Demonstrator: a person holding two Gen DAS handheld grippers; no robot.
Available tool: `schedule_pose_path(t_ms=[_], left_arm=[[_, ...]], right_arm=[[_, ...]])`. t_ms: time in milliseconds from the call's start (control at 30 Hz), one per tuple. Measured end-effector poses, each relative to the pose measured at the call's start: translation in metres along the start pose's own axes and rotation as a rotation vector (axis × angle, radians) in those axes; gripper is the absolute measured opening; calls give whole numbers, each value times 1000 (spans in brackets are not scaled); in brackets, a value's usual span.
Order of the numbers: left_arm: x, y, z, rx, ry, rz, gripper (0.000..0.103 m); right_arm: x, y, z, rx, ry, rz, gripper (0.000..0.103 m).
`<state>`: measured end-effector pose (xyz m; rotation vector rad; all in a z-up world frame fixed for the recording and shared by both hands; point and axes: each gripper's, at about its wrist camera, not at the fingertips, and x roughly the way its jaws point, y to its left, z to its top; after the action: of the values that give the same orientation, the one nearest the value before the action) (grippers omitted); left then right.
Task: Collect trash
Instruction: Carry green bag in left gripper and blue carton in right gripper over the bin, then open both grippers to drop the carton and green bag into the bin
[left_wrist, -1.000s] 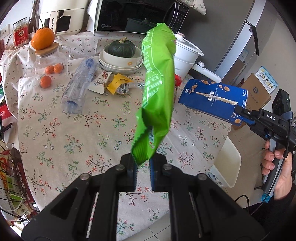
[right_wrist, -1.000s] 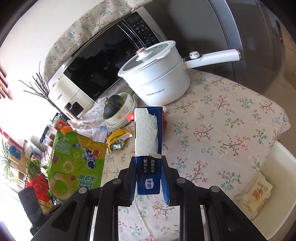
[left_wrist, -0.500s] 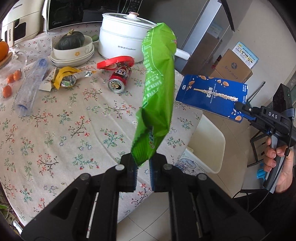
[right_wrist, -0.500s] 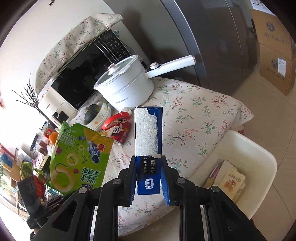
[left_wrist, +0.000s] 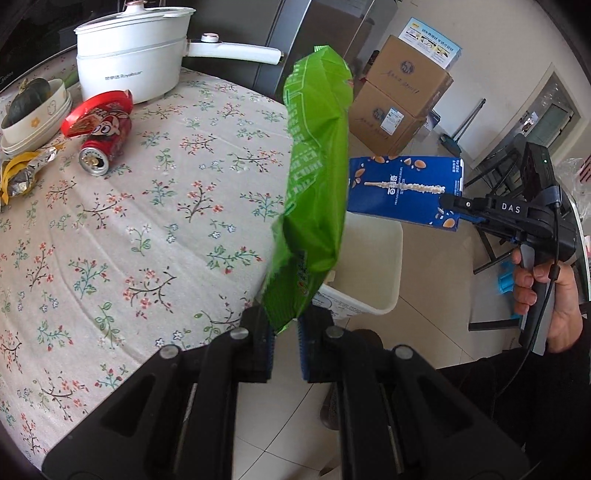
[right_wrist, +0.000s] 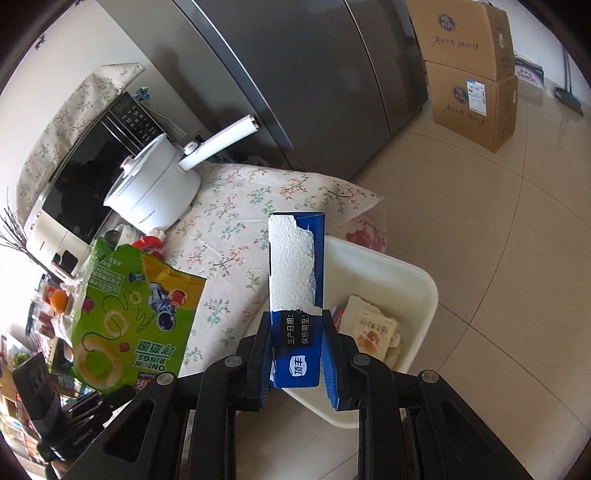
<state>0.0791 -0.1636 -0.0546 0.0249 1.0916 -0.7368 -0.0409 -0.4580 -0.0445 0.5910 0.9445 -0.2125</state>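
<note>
My left gripper (left_wrist: 284, 334) is shut on the bottom corner of a green onion-ring snack bag (left_wrist: 317, 177), held upright past the table's edge; the bag also shows in the right wrist view (right_wrist: 129, 317). My right gripper (right_wrist: 297, 354) is shut on a blue snack box (right_wrist: 297, 291) with a torn white face, held over the white trash bin (right_wrist: 421, 291). The box (left_wrist: 402, 188) and the bin (left_wrist: 373, 266) show in the left wrist view too. Wrappers (right_wrist: 369, 328) lie in the bin.
On the floral tablecloth (left_wrist: 147, 221) lie a red can (left_wrist: 107, 144), a yellow-and-foil wrapper (left_wrist: 18, 177), stacked bowls with a squash (left_wrist: 33, 107) and a white pot (left_wrist: 136, 48). Cardboard boxes (right_wrist: 472, 70) stand on the tiled floor by the fridge (right_wrist: 314, 74).
Both grippers have swung right, off the table toward the bin, carrying the green bag and the blue box. The bin now lies under the box. Both grips are unchanged.
</note>
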Motion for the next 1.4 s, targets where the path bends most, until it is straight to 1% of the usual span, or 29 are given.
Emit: schedule_pose_path(t_ms=[167,267,333,367,433,467,500,567,633,767,900,933,967,1000,1033,1067,1100,1200,1267,1400], left_arm=[[22,-20,2,40,41,-10,12],[37,-32,2,59,78,-23,12],[47,-40,3,76,96,-28,12],[52,-44,3,83,104,-29,12],[61,-52,4,92,118,-33,12],[65,-55,4,93,125,-36,12],[69,-58,5,93,132,-41,12],[77,-65,5,94,146,-48,12],[84,-70,5,101,157,-51,12],[95,-76,5,110,171,-51,12],[101,-77,7,127,159,-60,12],[100,-78,8,138,149,-57,15],[100,-79,8,150,143,-50,28],[99,-78,10,157,136,-35,38],[98,-77,12,159,120,-20,60],[95,-75,13,160,98,-13,69],[92,-74,14,162,82,-10,69],[86,-67,17,151,75,7,72],[82,-60,18,132,63,12,79],[70,-47,16,121,46,54,84]], right_arm=[[26,-32,-6,46,108,-52,24],[40,-44,-13,75,185,-55,24],[44,-50,-16,82,215,-61,25],[44,-53,-17,88,220,-61,28],[42,-58,-18,114,218,-58,28],[39,-61,-18,120,214,-50,32],[36,-63,-18,125,207,-50,42],[33,-66,-17,123,188,-67,53],[29,-70,-17,114,178,-81,54],[26,-81,-19,134,177,-81,55],[23,-87,-19,146,170,-85,55],[23,-87,-19,147,168,-86,55],[22,-88,-19,147,165,-89,56],[21,-87,-19,146,162,-93,59],[19,-87,-19,146,158,-97,60],[18,-88,-19,146,154,-98,63],[17,-88,-19,147,151,-97,64],[17,-88,-17,151,150,-92,67],[18,-86,-16,149,151,-93,67],[19,-79,-13,142,150,-96,70]])
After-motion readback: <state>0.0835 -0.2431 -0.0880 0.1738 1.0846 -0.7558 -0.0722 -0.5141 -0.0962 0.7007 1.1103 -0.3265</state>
